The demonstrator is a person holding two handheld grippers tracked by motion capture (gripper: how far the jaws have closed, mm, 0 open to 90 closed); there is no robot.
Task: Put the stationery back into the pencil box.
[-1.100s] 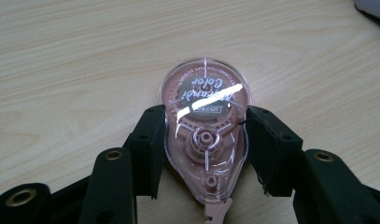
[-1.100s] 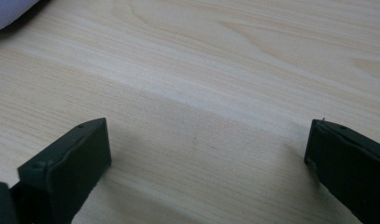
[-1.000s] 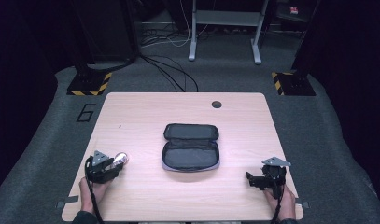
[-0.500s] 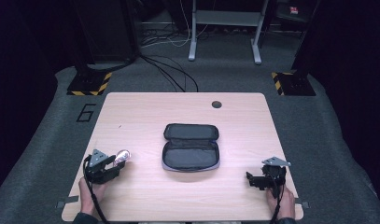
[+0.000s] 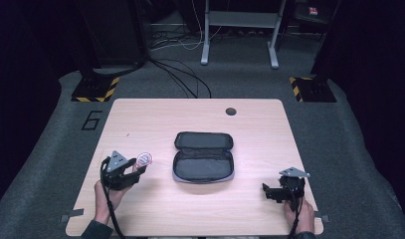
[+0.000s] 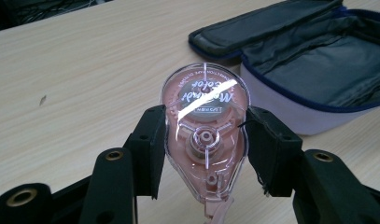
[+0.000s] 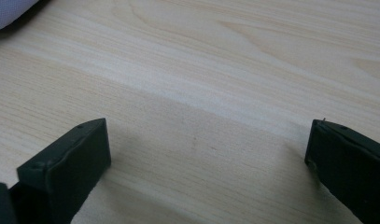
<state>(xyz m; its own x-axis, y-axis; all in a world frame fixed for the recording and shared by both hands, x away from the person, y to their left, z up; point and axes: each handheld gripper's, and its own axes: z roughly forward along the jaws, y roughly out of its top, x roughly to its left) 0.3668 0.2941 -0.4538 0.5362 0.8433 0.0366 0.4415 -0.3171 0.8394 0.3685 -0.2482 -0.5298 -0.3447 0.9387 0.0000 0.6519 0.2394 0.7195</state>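
Observation:
A clear pink correction-tape dispenser (image 6: pixel 205 140) sits between the two black jaws of my left gripper (image 6: pixel 202 151), which is shut on its sides and holds it above the table. From above, that gripper (image 5: pixel 140 167) with the dispenser (image 5: pixel 145 159) hangs left of an open dark pencil case (image 5: pixel 204 157) in the table's middle. The case (image 6: pixel 313 70) lies open to the right in the left gripper view, lid flat, inside grey. My right gripper (image 5: pixel 267 191) rests low at the front right of the table, its jaws (image 7: pixel 206 172) wide open over bare wood.
The light wooden table (image 5: pixel 200 117) has a round cable hole (image 5: pixel 231 111) near its far edge. Beyond it are dark carpet, floor cables, a metal frame's legs and two hazard-striped bases.
My left gripper has risen from the table and moved a little right towards the case, carrying the dispenser. The right gripper has stayed put.

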